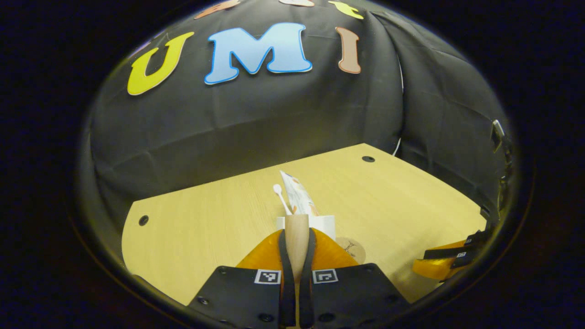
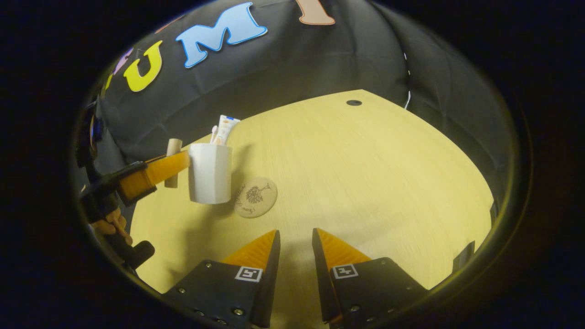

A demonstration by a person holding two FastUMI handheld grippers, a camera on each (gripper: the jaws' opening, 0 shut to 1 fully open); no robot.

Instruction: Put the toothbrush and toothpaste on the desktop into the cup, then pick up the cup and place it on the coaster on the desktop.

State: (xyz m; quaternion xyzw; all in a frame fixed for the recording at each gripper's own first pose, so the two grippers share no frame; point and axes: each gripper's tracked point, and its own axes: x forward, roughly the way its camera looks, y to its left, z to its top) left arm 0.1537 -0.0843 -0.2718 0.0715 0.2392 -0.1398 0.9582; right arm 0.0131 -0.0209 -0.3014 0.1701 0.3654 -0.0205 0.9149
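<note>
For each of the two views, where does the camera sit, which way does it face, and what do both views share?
Left gripper view: rides on the left gripper, facing the booth's back wall; its fingers clamp the cup's wooden handle, with the right gripper at the lower right.
Right gripper view: rides on the right gripper, looking down at the desktop; a hand shows at the left.
Shared: white cup, toothpaste, toothbrush, coaster.
</note>
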